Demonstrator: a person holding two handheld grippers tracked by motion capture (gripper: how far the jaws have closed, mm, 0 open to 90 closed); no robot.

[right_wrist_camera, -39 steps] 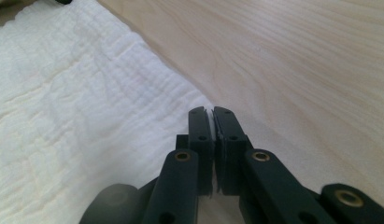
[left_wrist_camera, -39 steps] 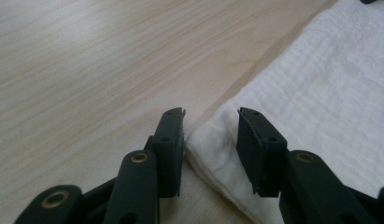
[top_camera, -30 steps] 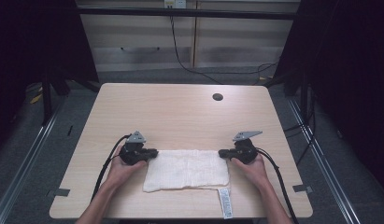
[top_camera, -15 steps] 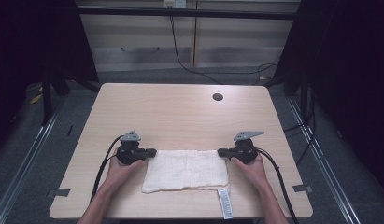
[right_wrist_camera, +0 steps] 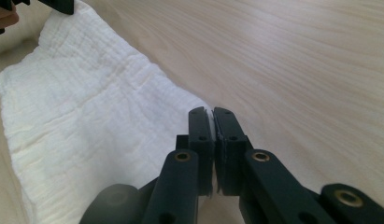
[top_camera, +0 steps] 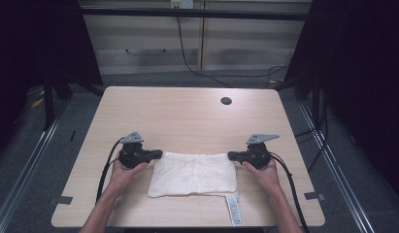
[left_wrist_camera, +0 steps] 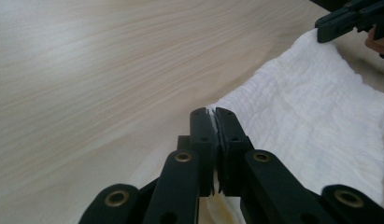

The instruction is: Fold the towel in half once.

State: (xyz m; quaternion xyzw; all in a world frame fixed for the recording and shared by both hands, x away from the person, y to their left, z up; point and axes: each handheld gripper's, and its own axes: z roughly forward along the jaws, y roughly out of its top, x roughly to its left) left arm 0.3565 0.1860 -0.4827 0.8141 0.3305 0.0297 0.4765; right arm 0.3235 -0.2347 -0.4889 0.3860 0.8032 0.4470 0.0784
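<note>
Left hand-held gripper (top_camera: pixel 159 154) clamped on far left corner of cloth (top_camera: pixel 194 174); right hand-held gripper (top_camera: pixel 231 155) clamped on far right corner. Flat on counter (top_camera: pixel 187 114).

Lab or test bay, not home. Bare wood table (top_camera: pixel 187 116) with cable hole (top_camera: pixel 226 101), set between floor rails (top_camera: pixel 37 150). Dark curtains (top_camera: pixel 367 73) either side. Plain cabinets (top_camera: pixel 153 43) behind, cable (top_camera: pixel 187 58) hanging loose down front. Tape marks (top_camera: pixel 63 199) at table edge.
</note>
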